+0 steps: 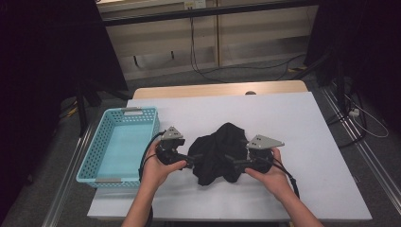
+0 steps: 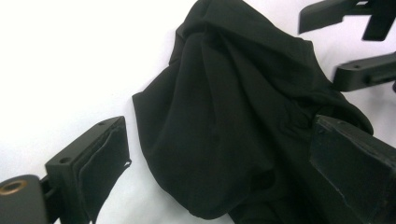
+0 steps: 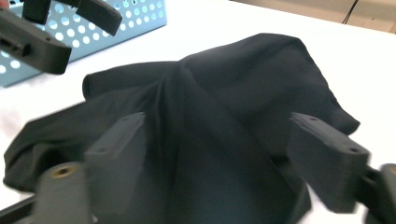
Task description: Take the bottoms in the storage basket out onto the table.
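Note:
A crumpled black cloth lies in a heap on the white table top, near the front edge. My left gripper reaches in from the cloth's left side, and my right gripper from its right. In the left gripper view the jaws stand wide apart with the cloth bunched between them; the right gripper shows beyond. In the right gripper view the jaws straddle a raised fold of the cloth without pinching it, with the left gripper open farther off.
A light blue perforated basket stands at the table's left edge, close to the left hand; its wall appears behind the cloth. The table's right half is bare white surface. Cables and frame rails run along the floor past the table.

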Tool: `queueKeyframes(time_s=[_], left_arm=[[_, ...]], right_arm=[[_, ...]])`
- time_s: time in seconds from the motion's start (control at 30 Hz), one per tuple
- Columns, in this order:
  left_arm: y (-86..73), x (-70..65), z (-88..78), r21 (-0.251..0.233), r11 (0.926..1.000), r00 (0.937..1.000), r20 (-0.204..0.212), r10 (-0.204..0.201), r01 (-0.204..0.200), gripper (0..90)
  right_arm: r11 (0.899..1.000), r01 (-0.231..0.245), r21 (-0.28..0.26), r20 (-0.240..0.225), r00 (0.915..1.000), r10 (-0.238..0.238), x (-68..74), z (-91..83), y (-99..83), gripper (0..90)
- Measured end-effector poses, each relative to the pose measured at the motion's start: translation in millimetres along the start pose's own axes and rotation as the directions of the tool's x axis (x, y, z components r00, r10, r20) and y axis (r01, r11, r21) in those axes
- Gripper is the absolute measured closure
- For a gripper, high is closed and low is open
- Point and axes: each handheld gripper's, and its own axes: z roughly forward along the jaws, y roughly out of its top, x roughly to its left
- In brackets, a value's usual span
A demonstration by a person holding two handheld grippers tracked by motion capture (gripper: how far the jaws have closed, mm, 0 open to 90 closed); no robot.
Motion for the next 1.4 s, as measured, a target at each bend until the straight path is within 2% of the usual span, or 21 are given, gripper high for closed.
queueKeyframes(time_s=[0.03,0.07,0.1,0.13,0.2,0.3,0.33,0.37,0.47,0.57,0.67,0.73,0.77,0.8,0.83,0.87,0.93,1.07,1.2,1.3,1.4], left_arm=[[-0.3,-0.6,-0.8,-0.003,1.0,1.0,0.0,-0.004,0.004,5.4],[-0.3,-0.6,-0.8,-0.003,1.0,1.0,0.0,-0.004,0.004,5.4],[-0.5,-0.2,-1.6,-0.007,1.0,1.0,-0.008,-0.002,0.002,5.5],[-0.5,-0.2,-1.6,-0.007,1.0,1.0,-0.008,-0.002,0.002,5.5],[-1.6,1.1,-2.1,-0.005,1.0,1.0,-0.006,-0.008,0.008,5.5],[-3.5,3.1,-2.6,-0.003,1.0,0.9998,-0.02,-0.009,0.009,5.5],[-3.5,3.1,-2.6,-0.003,1.0,0.9998,-0.02,-0.009,0.009,5.6],[-4.1,1.7,-3.5,-0.005,0.9999,0.9999,-0.013,-0.009,0.009,5.9],[-3.6,2.0,-4.5,-0.006,1.0,0.9998,-0.02,-0.001,0.001,6.4],[-2.6,2.9,-4.6,-0.015,0.9999,0.9997,-0.025,-0.004,0.004,6.5],[-1.8,2.6,-3.6,-0.015,0.9999,0.9997,-0.023,-0.003,0.002,6.6],[-0.9,1.7,-2.6,-0.018,0.9998,0.9998,-0.019,-0.001,0.001,6.7],[-0.2,0.7,-1.2,-0.023,0.9997,0.9999,-0.016,-0.006,0.006,6.8],[-0.2,0.7,-1.2,-0.023,0.9997,0.9999,-0.016,-0.006,0.006,7.1],[0.2,0.6,0.0,-0.024,0.9997,0.9998,-0.018,-0.005,0.005,7.1],[0.2,0.6,0.0,-0.024,0.9997,0.9998,-0.018,-0.005,0.005,7.1],[0.7,0.6,1.3,-0.022,0.9998,0.9998,-0.017,-0.006,0.005,7.2],[2.5,-1.3,4.3,-0.019,0.9998,0.9999,-0.014,0.01,-0.01,7.9],[2.8,-2.4,8.7,-0.014,0.9998,0.9998,-0.013,0.015,-0.015,9.2],[2.8,-0.8,12.4,-0.001,0.9998,0.9995,-0.028,0.017,-0.017,9.8],[3.1,-1.1,13.0,-0.001,0.9999,0.9996,-0.026,0.011,-0.011,9.8]], right_arm=[[1.0,-0.011,0.0,-0.022,0.9997,0.011,-0.2,4.4,1.6,30.1],[1.0,-0.011,0.0,-0.022,0.9997,0.011,-0.2,4.4,1.6,30.1],[1.0,-0.015,0.016,-0.03,0.9994,0.016,0.4,8.8,2.1,39.6],[1.0,-0.015,0.016,-0.03,0.9994,0.016,0.4,8.8,2.1,39.6],[0.999,-0.006,0.039,-0.037,0.9993,0.007,1.5,12.7,1.1,49.7],[0.997,-0.016,0.08,-0.041,0.999,0.019,1.0,19.0,-2.5,75.5],[0.997,-0.016,0.08,-0.041,0.999,0.019,1.0,19.0,-2.5,75.5],[0.996,-0.014,0.092,-0.059,0.9981,0.019,-0.3,18.7,-2.8,86.1],[0.997,-0.002,0.083,-0.07,0.9975,0.008,-2.5,15.4,-0.5,88.2],[0.995,-0.041,0.086,-0.073,0.9962,0.047,-9.3,8.4,-0.1,88.7],[0.996,-0.041,0.078,-0.064,0.9969,0.046,-12.1,-0.7,0.4,88.7],[0.997,-0.046,0.056,-0.049,0.9976,0.048,-17.5,-14.3,0.6,88.7],[0.997,-0.061,0.051,-0.024,0.9978,0.062,-26.5,-29.5,-2.7,88.7],[0.997,-0.061,0.051,-0.024,0.9978,0.062,-26.5,-29.5,-2.7,88.7],[0.995,-0.093,0.044,0.006,0.9957,0.093,-37.5,-43.9,-9.4,88.7],[0.995,-0.093,0.044,0.006,0.9957,0.093,-37.5,-43.9,-9.4,88.7],[0.991,-0.131,0.04,0.05,0.9904,0.129,-54.2,-60.3,-18.6,88.7],[0.988,-0.149,0.05,0.096,0.9849,0.144,-66.6,-69.8,-24.2,88.6],[0.987,-0.147,0.067,0.103,0.9849,0.139,-68.0,-70.2,-27.4,88.3],[0.983,-0.133,0.127,0.14,0.9835,0.115,-68.1,-69.6,-29.7,88.3],[0.981,-0.151,0.118,0.161,0.9782,0.132,-72.8,-72.8,-31.2,88.4]])
